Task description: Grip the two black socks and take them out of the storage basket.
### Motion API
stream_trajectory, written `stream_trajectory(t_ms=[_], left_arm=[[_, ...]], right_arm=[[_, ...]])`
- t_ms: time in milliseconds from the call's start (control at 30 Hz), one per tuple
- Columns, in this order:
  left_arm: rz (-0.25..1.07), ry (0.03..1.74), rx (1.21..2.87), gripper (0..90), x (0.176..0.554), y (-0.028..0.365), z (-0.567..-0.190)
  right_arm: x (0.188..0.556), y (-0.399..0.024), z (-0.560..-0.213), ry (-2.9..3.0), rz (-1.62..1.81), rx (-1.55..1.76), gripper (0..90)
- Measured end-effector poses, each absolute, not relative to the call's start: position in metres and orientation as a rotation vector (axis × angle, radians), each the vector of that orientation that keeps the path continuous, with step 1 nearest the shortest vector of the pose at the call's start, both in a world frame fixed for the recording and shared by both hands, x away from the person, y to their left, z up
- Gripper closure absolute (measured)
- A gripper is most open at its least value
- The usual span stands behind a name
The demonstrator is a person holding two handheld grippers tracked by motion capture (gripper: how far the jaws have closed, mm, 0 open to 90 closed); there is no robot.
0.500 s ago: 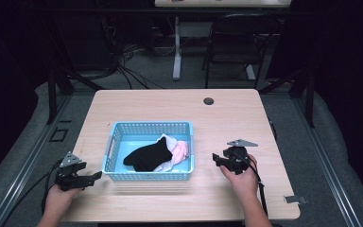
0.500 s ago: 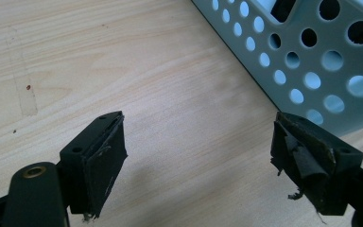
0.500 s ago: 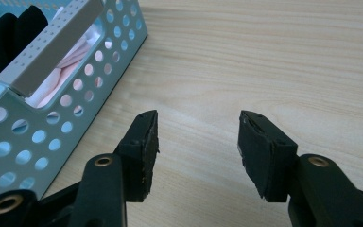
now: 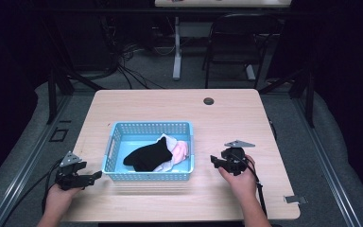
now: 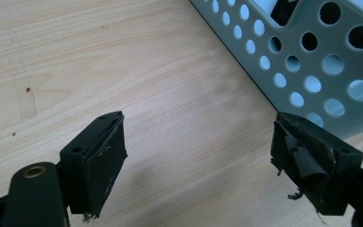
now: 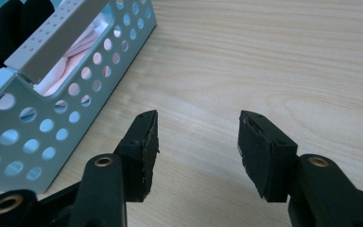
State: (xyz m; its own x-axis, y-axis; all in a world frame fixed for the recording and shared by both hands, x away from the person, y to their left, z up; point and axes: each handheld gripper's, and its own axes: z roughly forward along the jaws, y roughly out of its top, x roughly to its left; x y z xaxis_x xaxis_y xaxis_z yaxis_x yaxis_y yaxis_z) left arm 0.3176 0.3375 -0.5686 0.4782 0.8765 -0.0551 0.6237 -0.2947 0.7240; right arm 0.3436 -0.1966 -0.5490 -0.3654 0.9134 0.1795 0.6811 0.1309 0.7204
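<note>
A light blue perforated basket (image 4: 115, 142) sits near the table's front, holding a black garment (image 4: 147, 155) on top of pink and white cloth (image 4: 180, 150). My left gripper (image 4: 94, 176) rests low at the basket's front left corner, jaws open and empty; its own view shows the basket wall (image 5: 312, 61) just beyond the left gripper (image 5: 196, 158). My right gripper (image 4: 214, 161) hovers just right of the basket, open with nothing between its jaws. In the right gripper view the basket's handle side (image 6: 47, 80) lies to the left of the right gripper (image 6: 198, 142), with pink cloth (image 6: 82, 49) showing through the holes.
The wooden table (image 4: 236, 123) has a round dark grommet (image 4: 209, 101) near its far edge. A piece of tape (image 4: 295, 199) sticks at the front right edge. A chair (image 4: 231, 42) and cables stand on the floor beyond the table.
Both grippers stay almost where they were; the right one has shifted slightly, and nothing was picked up or released.
</note>
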Motion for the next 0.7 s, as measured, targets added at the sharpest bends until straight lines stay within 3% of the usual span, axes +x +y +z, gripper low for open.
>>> stream_trajectory(t_ms=[267, 700], left_arm=[[0.467, 1.234, 2.026, 18.7, 0.316, 0.338, -0.567], [0.468, 1.226, 2.026, 18.7, 0.316, 0.338, -0.566]], right_arm=[[0.343, -0.187, -0.546, 2.169, 1.055, 1.523, 47.8], [0.350, -0.171, -0.500, 2.217, 1.106, 1.437, 47.9]])
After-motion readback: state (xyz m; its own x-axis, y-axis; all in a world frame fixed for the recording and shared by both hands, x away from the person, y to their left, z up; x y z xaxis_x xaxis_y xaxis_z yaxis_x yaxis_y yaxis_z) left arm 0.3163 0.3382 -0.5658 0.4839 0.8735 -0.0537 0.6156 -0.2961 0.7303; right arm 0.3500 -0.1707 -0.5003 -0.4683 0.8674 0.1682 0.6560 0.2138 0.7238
